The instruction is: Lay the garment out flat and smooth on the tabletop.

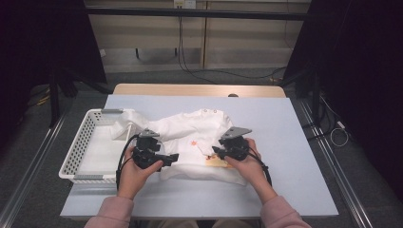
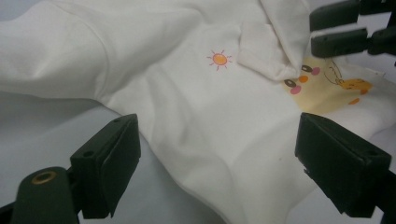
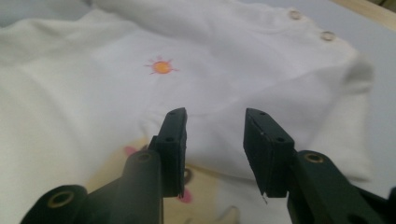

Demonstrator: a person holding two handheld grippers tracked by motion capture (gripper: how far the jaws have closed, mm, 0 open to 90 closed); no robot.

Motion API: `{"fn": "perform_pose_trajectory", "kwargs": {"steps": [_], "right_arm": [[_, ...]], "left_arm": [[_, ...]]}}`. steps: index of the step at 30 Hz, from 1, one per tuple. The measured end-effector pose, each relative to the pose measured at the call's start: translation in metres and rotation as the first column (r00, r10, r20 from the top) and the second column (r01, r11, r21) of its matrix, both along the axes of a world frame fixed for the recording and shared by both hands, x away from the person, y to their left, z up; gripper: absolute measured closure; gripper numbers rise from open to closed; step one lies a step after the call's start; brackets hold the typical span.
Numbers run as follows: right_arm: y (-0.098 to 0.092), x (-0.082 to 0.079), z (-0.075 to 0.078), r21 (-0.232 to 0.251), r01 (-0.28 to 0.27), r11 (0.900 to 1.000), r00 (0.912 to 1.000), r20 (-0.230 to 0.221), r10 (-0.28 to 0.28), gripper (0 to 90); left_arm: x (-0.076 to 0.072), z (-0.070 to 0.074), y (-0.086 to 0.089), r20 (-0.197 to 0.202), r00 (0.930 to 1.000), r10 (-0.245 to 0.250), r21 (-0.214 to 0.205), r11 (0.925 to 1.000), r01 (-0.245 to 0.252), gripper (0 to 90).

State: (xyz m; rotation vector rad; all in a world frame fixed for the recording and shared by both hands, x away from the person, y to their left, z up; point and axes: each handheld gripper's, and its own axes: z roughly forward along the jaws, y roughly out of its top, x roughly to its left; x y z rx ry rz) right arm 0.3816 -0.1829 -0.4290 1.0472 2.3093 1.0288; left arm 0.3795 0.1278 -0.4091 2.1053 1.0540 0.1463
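The white baby shirt (image 1: 197, 142) lies flat at the table's (image 1: 285, 190) centre for folding, so the left hand-held gripper (image 1: 167, 159) gapes released beside it while the right hand-held gripper (image 1: 215, 151) hovers half-closed, unclamped, over a fold.

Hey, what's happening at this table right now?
A person is working on a small white shirt spread on the grey table, a gripper in each hand. The left gripper hovers wide open over the shirt's lower edge. The right gripper has a fold of the cloth between its partly open jaws. A white basket sits alongside.
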Motion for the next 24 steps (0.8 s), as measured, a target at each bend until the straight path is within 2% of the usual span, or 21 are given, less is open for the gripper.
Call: {"fn": "perform_pose_trajectory", "kwargs": {"steps": [3,5,8,9,11,12,13,14,15,16,17,18,20,21,23,24], "right_arm": [[-0.019,0.007,0.001,-0.001,0.090,0.9959,0.9956,0.026,-0.090,58.4],[-0.024,0.010,-0.002,0.010,0.114,0.9934,0.9934,0.003,-0.114,53.4],[-0.026,0.015,-0.010,-0.012,0.139,0.9902,0.9897,-0.032,-0.139,51.6],[-0.025,0.016,-0.013,-0.029,0.141,0.9897,0.9888,-0.046,-0.142,50.8],[-0.022,0.018,-0.017,-0.015,0.127,0.9919,0.9894,-0.069,-0.127,55.4],[-0.022,0.019,-0.018,-0.016,0.109,0.9939,0.9916,-0.068,-0.110,68.7],[-0.021,0.018,-0.018,0.007,0.077,0.9970,0.9938,-0.081,-0.076,82.2],[-0.020,0.018,-0.018,0.022,0.073,0.9971,0.9924,-0.101,-0.071,84.6],[-0.020,0.018,-0.017,0.018,0.066,0.9976,0.9929,-0.100,-0.064,89.5],[-0.020,0.018,-0.016,0.020,0.058,0.9981,0.9939,-0.095,-0.056,90.0],[-0.021,0.018,-0.014,0.032,0.054,0.9980,0.9937,-0.100,-0.051,90.0],[-0.021,0.018,-0.011,0.046,0.063,0.9969,0.9928,-0.105,-0.058,90.0],[-0.023,0.018,-0.004,0.084,0.082,0.9931,0.9912,-0.110,-0.073,90.0],[-0.024,0.018,0.002,0.096,0.096,0.9908,0.9912,-0.100,-0.086,90.0],[-0.026,0.022,0.010,0.123,0.104,0.9870,0.9921,-0.084,-0.094,90.0],[-0.026,0.024,0.015,0.130,0.113,0.9850,0.9919,-0.072,-0.105,90.0]], "left_arm": [[-0.001,0.000,-0.001,0.007,1.0000,0.006,-0.005,1.0000,-0.006,14.6],[-0.001,0.000,-0.001,0.003,1.0000,0.005,-0.005,1.0000,-0.005,14.6],[0.000,-0.001,-0.001,0.005,1.0000,0.006,0.001,1.0000,-0.006,14.5],[-0.001,-0.001,-0.004,0.001,0.9995,0.031,-0.030,0.9991,-0.031,14.5],[-0.001,-0.001,-0.004,0.002,0.9994,0.036,-0.044,0.9984,-0.036,14.6],[-0.001,-0.001,-0.004,0.003,0.9994,0.034,-0.046,0.9984,-0.034,14.5],[-0.001,-0.001,-0.004,0.003,0.9994,0.035,-0.046,0.9983,-0.035,14.5],[0.000,0.000,-0.001,0.005,1.0000,0.004,-0.010,0.9999,-0.004,14.5],[0.000,0.000,-0.001,0.001,1.0000,0.000,-0.008,1.0000,0.000,14.5],[0.000,0.000,0.000,-0.004,1.0000,-0.003,-0.007,1.0000,0.003,14.5],[0.000,0.000,-0.001,0.006,0.9997,0.024,-0.028,0.9993,-0.024,14.5],[0.001,0.001,0.000,0.002,1.0000,-0.004,-0.008,1.0000,0.004,14.6],[0.001,0.002,0.000,0.014,0.9999,0.003,-0.010,0.9999,-0.003,14.6],[0.000,0.001,-0.003,0.011,0.9995,0.031,-0.047,0.9984,-0.030,14.5],[0.000,0.001,-0.005,0.010,0.9994,0.034,-0.061,0.9976,-0.033,14.5],[0.001,0.001,-0.003,0.009,0.9999,-0.009,-0.018,0.9998,0.010,14.5]]}}
